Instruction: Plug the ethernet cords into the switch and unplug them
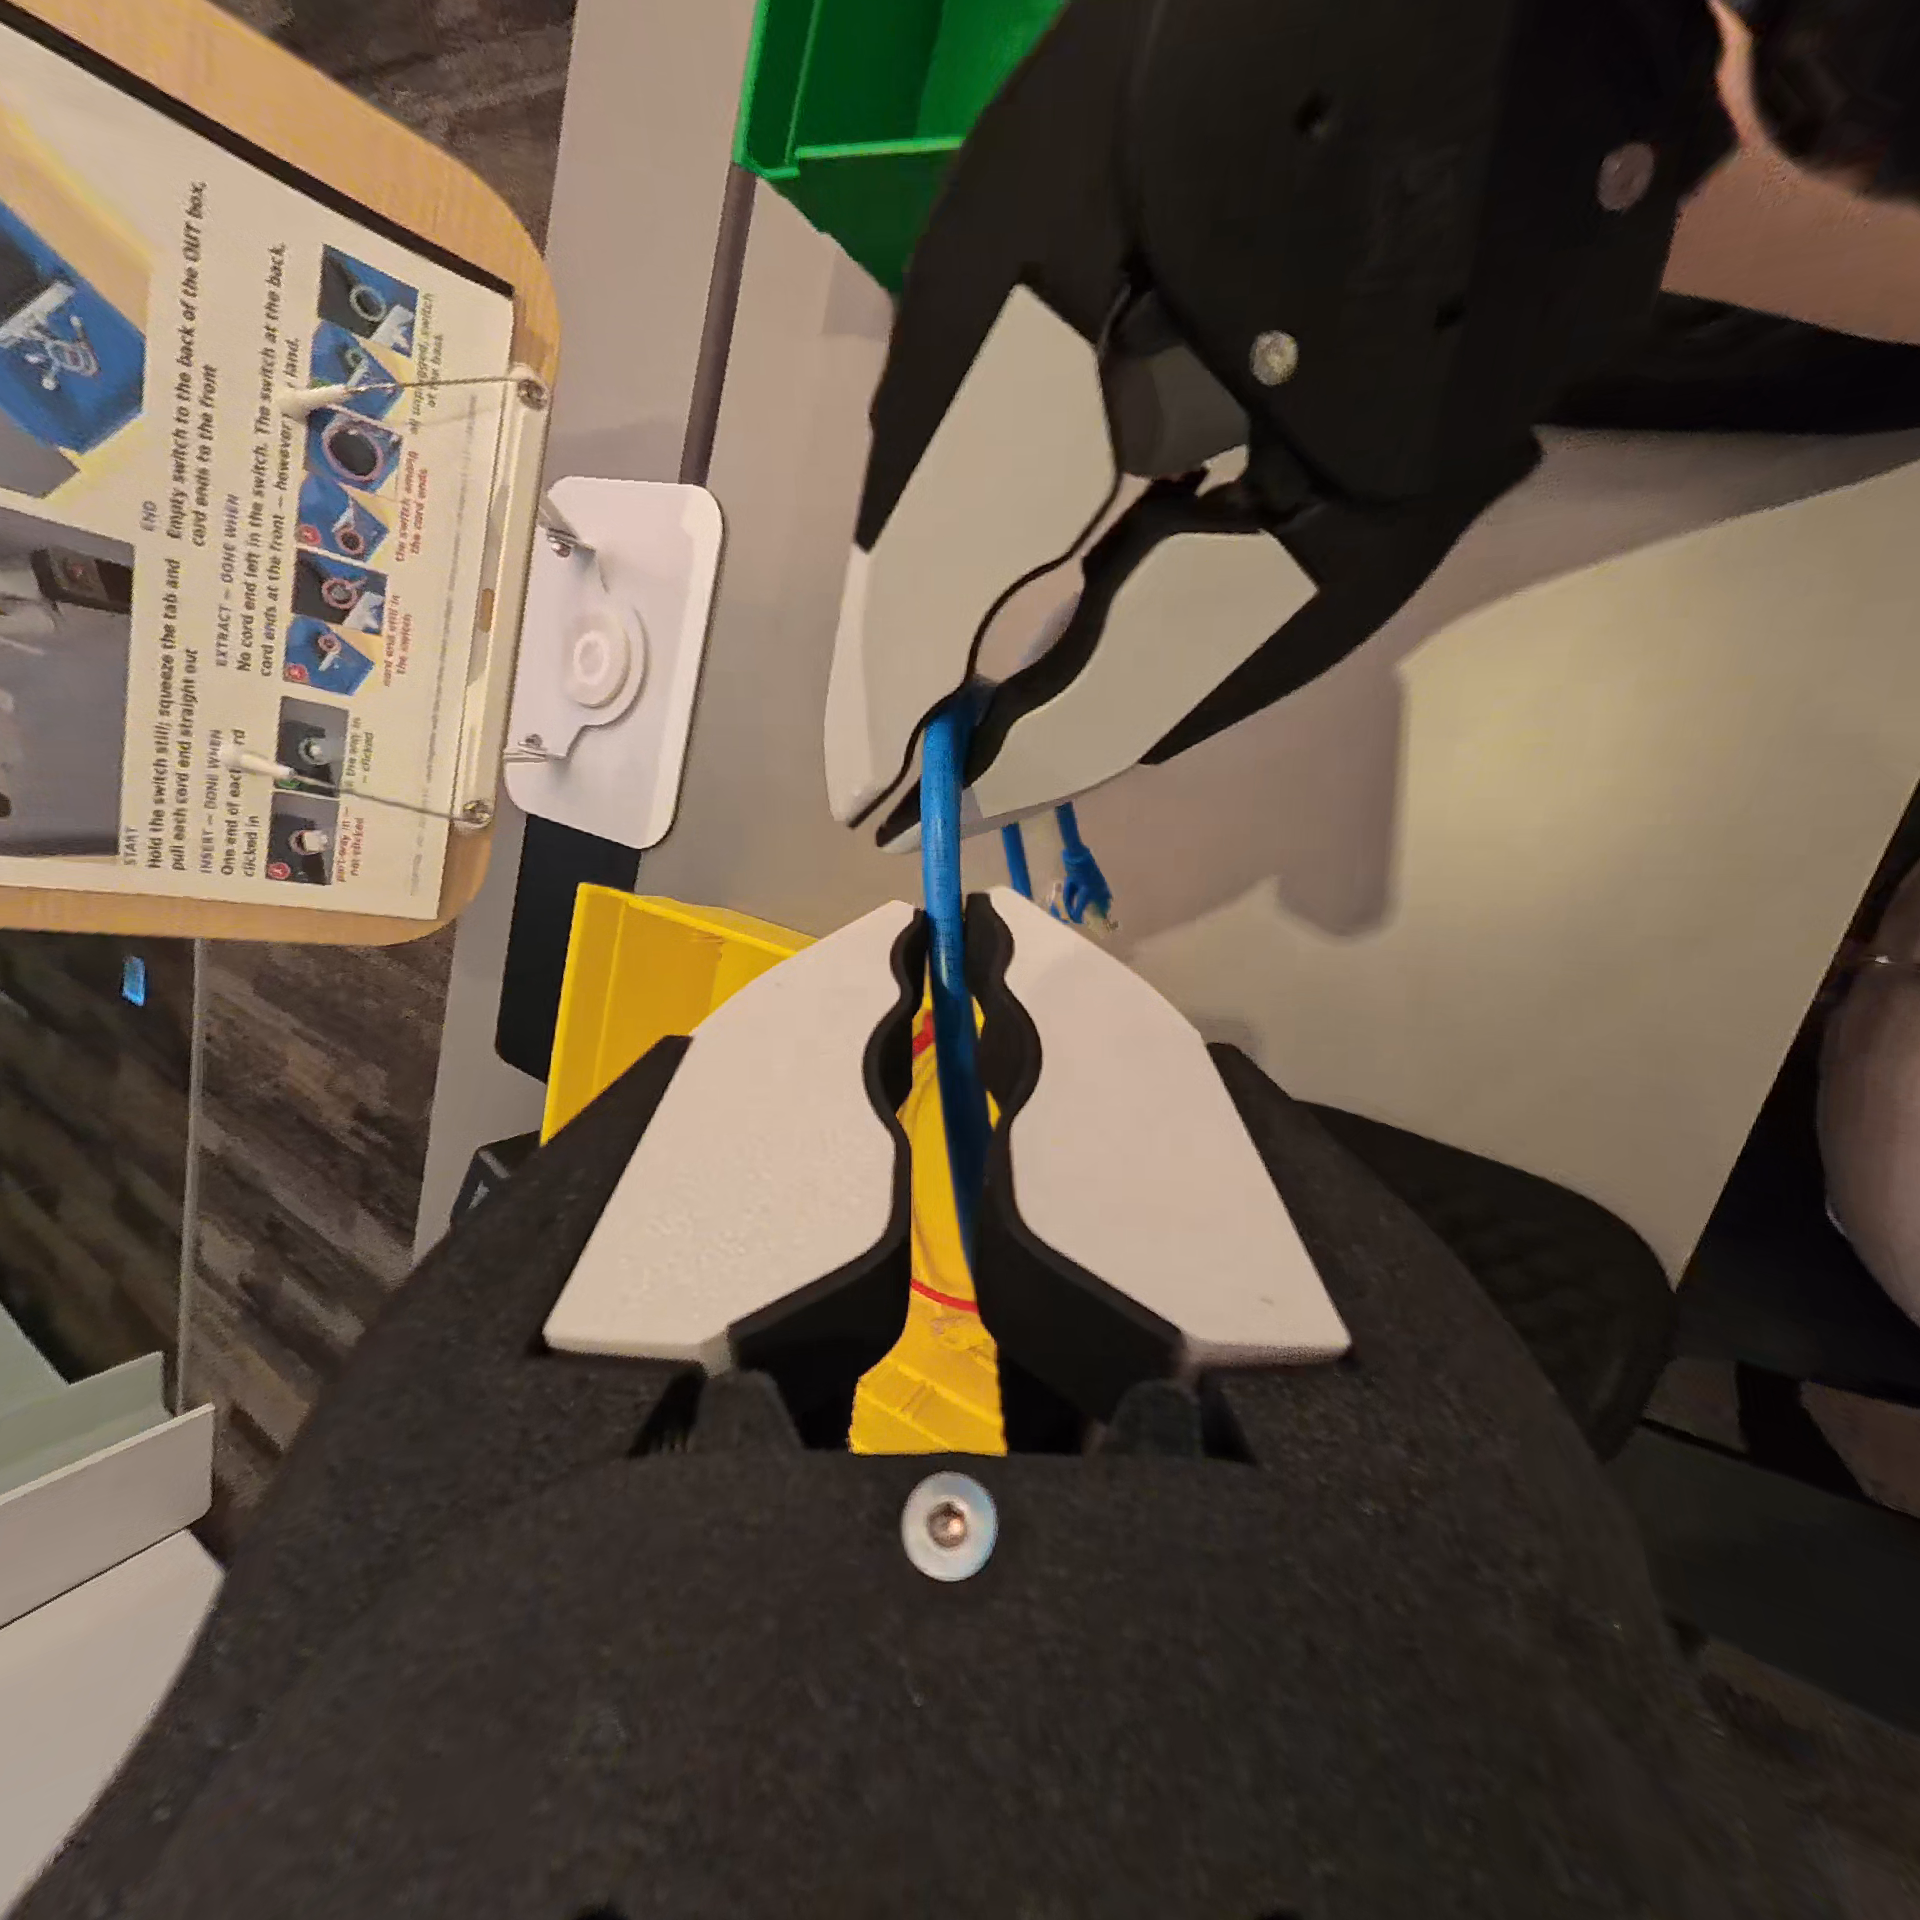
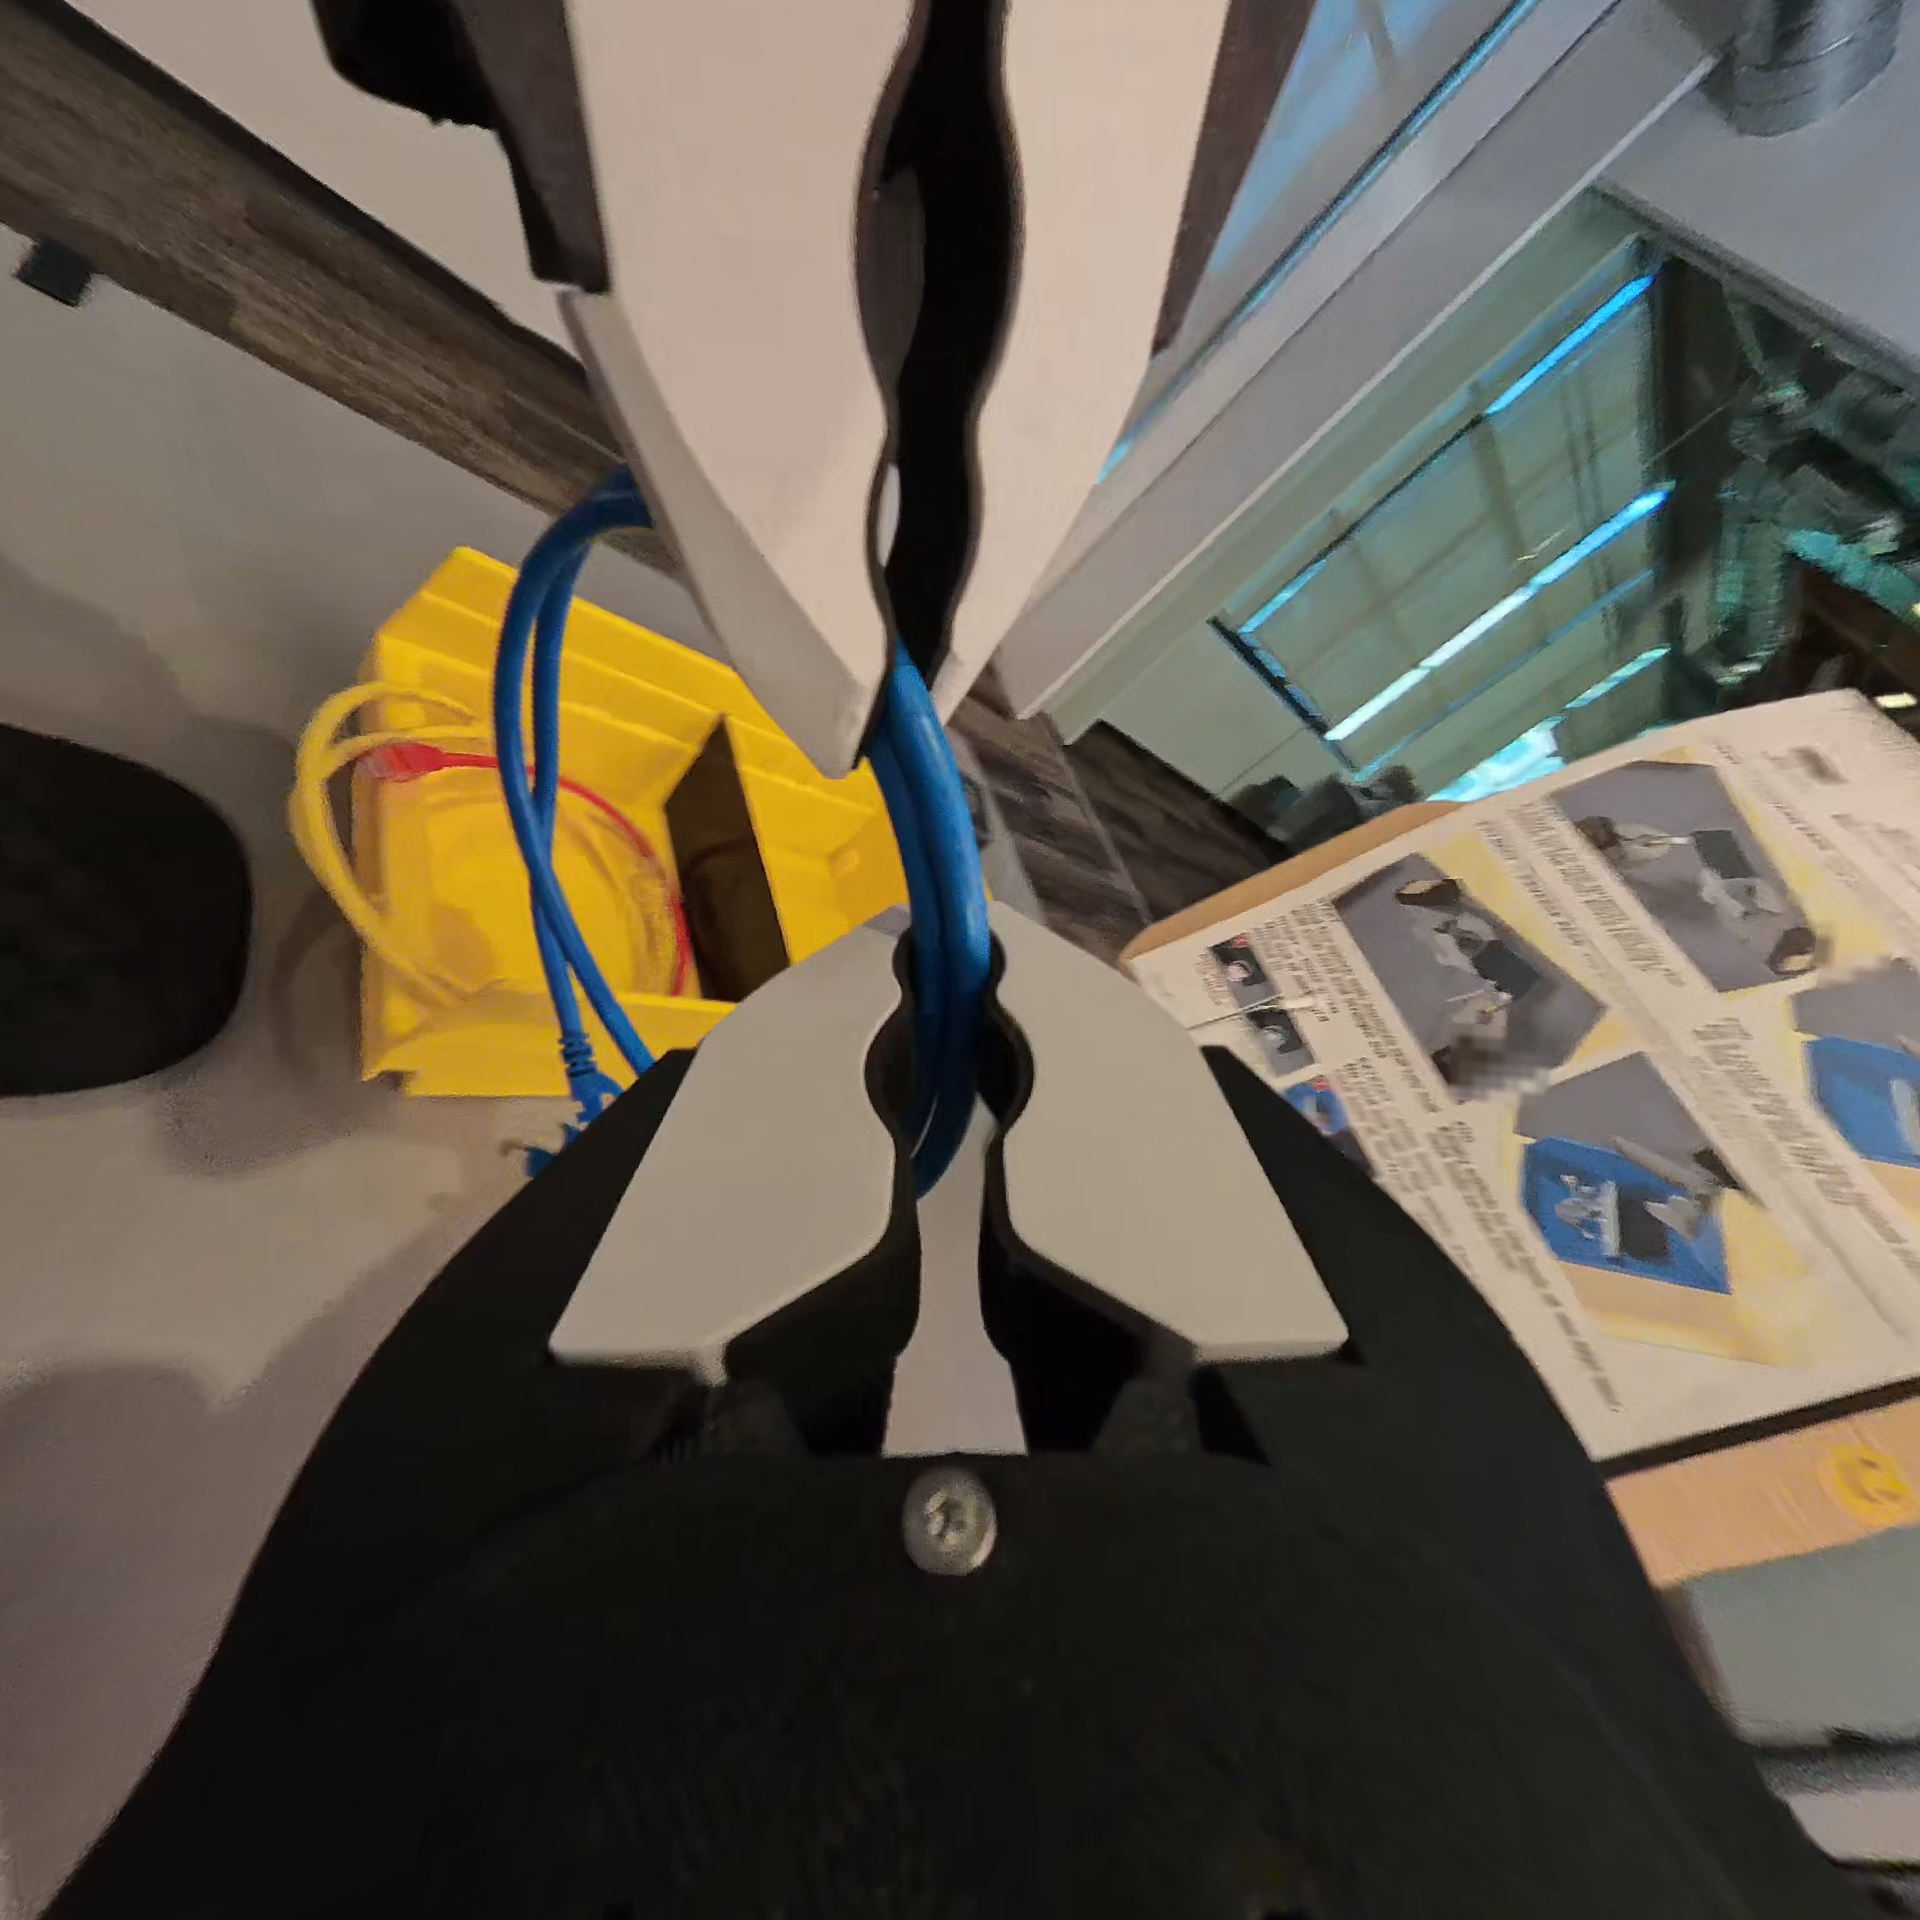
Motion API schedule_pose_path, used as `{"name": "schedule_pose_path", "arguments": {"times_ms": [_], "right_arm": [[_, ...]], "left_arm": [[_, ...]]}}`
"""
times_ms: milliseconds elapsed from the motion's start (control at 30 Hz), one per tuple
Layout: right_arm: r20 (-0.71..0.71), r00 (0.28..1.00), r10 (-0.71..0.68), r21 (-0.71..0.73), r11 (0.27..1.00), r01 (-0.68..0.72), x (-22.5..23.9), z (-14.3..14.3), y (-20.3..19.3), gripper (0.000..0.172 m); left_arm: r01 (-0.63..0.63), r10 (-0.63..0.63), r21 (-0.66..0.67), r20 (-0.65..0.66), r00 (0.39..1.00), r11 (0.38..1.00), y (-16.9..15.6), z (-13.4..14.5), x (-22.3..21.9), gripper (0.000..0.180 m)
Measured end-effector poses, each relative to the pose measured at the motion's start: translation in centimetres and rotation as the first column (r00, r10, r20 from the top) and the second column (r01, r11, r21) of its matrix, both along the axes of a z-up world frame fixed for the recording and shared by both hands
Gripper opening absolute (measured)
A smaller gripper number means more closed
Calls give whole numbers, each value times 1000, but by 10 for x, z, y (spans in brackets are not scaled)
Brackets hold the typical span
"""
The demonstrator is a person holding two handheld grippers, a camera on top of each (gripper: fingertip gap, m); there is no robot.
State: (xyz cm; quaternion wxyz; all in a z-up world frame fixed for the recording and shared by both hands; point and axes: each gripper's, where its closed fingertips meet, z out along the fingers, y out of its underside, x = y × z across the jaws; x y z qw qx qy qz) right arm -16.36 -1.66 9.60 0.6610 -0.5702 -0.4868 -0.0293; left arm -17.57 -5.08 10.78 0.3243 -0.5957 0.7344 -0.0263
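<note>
A blue ethernet cord (image 1: pixel 940 810) is held in the air between both grippers. My left gripper (image 1: pixel 948 920) is shut on it, pads pressed on the cable. My right gripper (image 1: pixel 971 707) comes in from the upper right and is shut on the same cord just beyond. In the right wrist view my right gripper (image 2: pixel 948 956) pinches the doubled blue cord (image 2: pixel 935 831), and the left gripper (image 2: pixel 904 696) grips it from above. The cord's loops hang down at the left with a blue plug (image 2: pixel 584 1081) at the end; the plug also shows in the left wrist view (image 1: pixel 1086 894). No switch is clearly in view.
A yellow bin (image 2: pixel 623 665) below holds a yellow cord (image 2: pixel 322 862) and a red cord (image 2: pixel 416 762). A green bin (image 1: pixel 862 104) stands at the top. An instruction sheet on a wooden board (image 1: pixel 260 571) lies to the left, next to a white mount (image 1: pixel 613 655). Tip to tip, the grippers are about 4 cm apart.
</note>
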Motion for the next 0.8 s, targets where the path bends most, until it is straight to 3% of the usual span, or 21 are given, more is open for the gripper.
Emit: {"name": "schedule_pose_path", "arguments": {"times_ms": [67, 133, 200, 333, 467, 600, 700, 800], "right_arm": [[-5, 1000, 11, -29, 1000, -12, 11, -1, 0, 6], [46, 999, -4, 16, 1000, 3, 27, -7, 4, 6], [98, 994, -45, 66, 997, 38, 38, -20, 9, 6], [334, 941, 51, 123, 988, -97, 35, -85, -26, 6], [423, 904, 58, 49, 995, -86, 57, -136, -54, 5], [578, 810, 99, -76, 995, -68, 78, -184, -79, 6], [656, 745, 119, -178, 984, 0, 89, -216, -91, 16], [682, 716, 148, -266, 963, 55, 96, -227, -97, 32]], "left_arm": [[9, -9, -25, 19, 1000, 1000, -5, 0, 5, 11], [-8, 11, -29, 89, 996, 1000, -2, 5, 8, 28], [-17, 27, -56, 171, 985, 998, 2, 7, 5, 32], [-15, 62, -193, 240, 969, 981, 3, -12, -9, 33], [-43, 79, -198, 177, 981, 979, 12, -49, -20, 35], [-35, 67, -228, 136, 988, 973, 3, -79, -17, 32], [-8, 42, -244, 135, 990, 970, -7, -95, -11, 31], [-8, 51, -251, 166, 985, 968, -7, -99, -6, 31]]}}
